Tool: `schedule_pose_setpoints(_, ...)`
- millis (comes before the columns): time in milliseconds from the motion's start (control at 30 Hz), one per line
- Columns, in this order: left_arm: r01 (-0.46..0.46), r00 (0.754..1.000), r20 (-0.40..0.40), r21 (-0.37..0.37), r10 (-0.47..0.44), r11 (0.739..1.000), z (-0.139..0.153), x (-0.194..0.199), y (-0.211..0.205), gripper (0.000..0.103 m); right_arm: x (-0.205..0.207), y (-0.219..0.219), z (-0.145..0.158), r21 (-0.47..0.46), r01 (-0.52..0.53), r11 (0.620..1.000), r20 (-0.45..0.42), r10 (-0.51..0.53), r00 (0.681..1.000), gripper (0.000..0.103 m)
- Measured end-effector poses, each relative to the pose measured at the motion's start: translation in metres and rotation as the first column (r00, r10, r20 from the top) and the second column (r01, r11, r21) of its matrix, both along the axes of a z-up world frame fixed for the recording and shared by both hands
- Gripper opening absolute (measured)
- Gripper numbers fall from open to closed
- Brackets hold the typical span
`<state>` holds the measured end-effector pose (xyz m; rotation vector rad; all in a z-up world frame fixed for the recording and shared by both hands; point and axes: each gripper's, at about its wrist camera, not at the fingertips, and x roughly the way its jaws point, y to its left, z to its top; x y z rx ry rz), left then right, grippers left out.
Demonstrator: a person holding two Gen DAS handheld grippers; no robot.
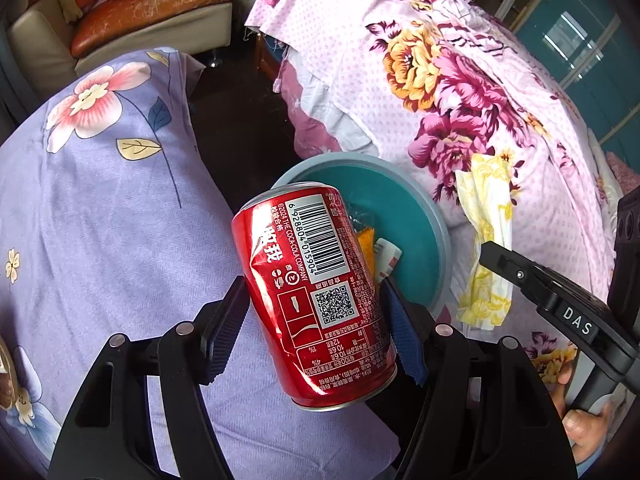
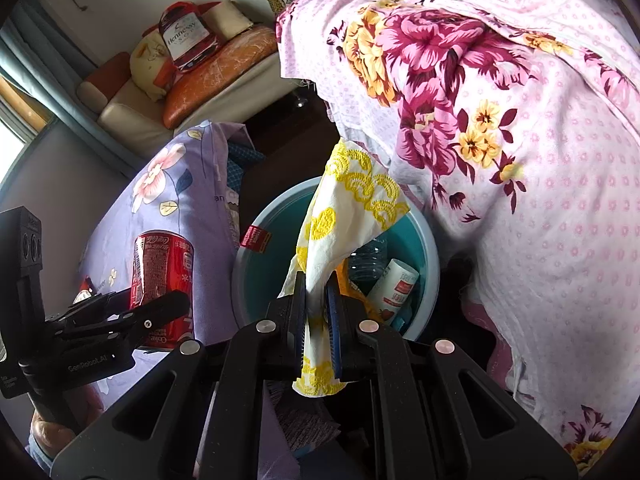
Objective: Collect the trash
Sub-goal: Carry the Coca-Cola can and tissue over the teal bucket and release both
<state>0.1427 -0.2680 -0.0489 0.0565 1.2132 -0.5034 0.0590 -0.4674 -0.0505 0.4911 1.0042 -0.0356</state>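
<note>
Floral bedding (image 1: 460,92) around the teal bin (image 1: 416,216); my left gripper (image 1: 316,312), tilted down, clamps the red can (image 1: 316,292), right gripper (image 2: 318,316) pinches the yellow-patterned napkin (image 2: 352,200).

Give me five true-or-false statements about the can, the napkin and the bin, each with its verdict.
1. The left gripper holds a dented red Coca-Cola can. True.
2. The right gripper has its jaws wide open and empty. False: they are shut on a white napkin with yellow print.
3. The teal bin already holds some trash. True: a clear plastic bottle and a small white container lie inside.
4. The can lies at the bottom of the bin. False: it is gripped by the left jaws, outside the bin.
5. The bin stands between purple floral bedding and pink floral bedding. True.
</note>
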Motion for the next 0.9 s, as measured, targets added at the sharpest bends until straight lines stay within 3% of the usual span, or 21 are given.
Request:
schedule_pose_setpoints(400, 0.027, 0.999, -0.028, -0.010, -0.027, 1.000, -0.019, 0.018, -0.015, 0.069, 0.013, -0.005, -0.010, -0.024, 0.018, 1.000, -0.041, -0.019, 0.999, 0.010)
schedule_pose_setpoints(533, 0.019, 0.999, -0.034, 0.001, -0.019, 1.000, -0.025, 0.022, -0.016, 0.084, 0.018, -0.005, -0.011, -0.032, 0.020, 0.999, -0.050, -0.022, 0.998, 0.010)
schedule_pose_setpoints(900, -0.019, 1.000, -0.024, -0.016, 0.019, 1.000, -0.022, 0.018, 0.014, 0.084, 0.032, 0.008, -0.017, -0.047, -0.005, 0.999, -0.074, 0.001, 0.997, 0.010)
